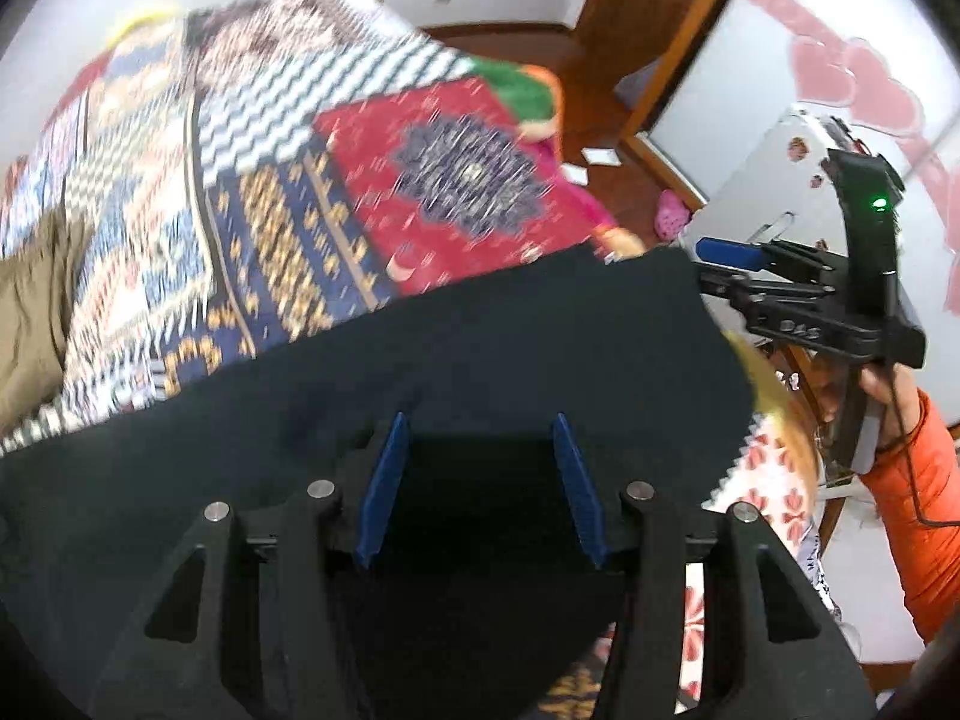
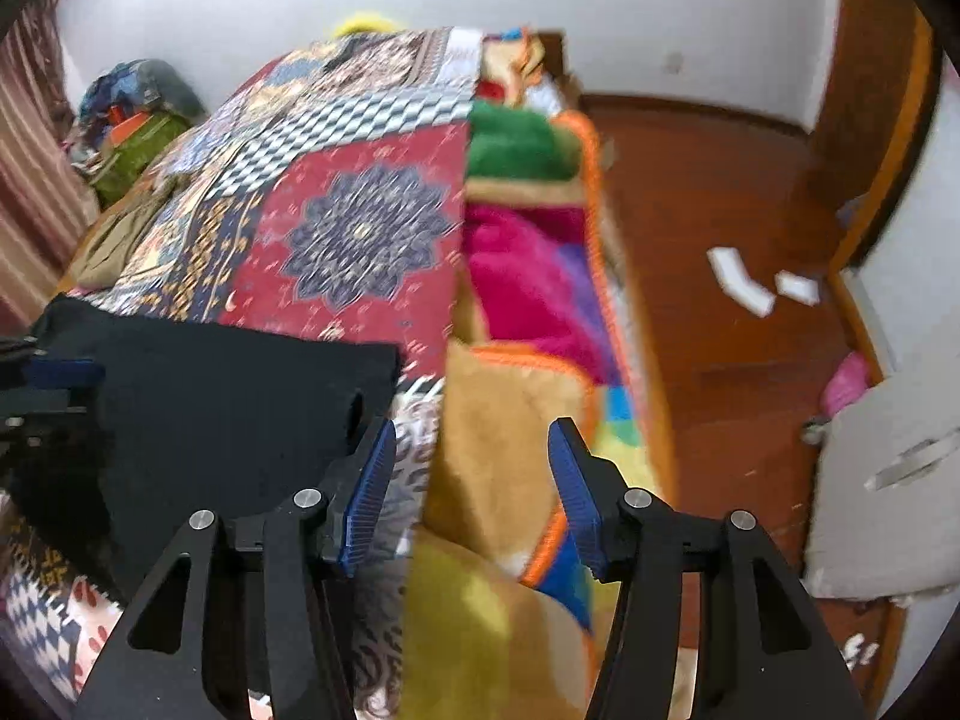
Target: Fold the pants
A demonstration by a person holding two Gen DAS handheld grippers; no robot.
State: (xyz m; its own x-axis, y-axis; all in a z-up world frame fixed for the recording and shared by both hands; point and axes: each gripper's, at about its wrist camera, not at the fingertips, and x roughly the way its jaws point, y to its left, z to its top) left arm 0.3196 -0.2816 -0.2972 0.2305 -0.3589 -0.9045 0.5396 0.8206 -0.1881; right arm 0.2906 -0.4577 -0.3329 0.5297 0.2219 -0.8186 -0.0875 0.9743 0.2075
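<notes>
Both grippers, left gripper and right gripper, are spread and hold nothing, so with the dark flat-lying cloth pants beneath the left one, pinch the 1 o'clock corner near the patchwork bedspread before folding.

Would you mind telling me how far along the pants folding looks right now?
Done: the dark pants lie as a flat, compact rectangle on the patterned bedspread, so at least one fold seems made. In hand: nothing; the left tongs hover open over the cloth, and the right tongs are open beside its edge. Left: possibly another fold; I cannot tell.
</notes>
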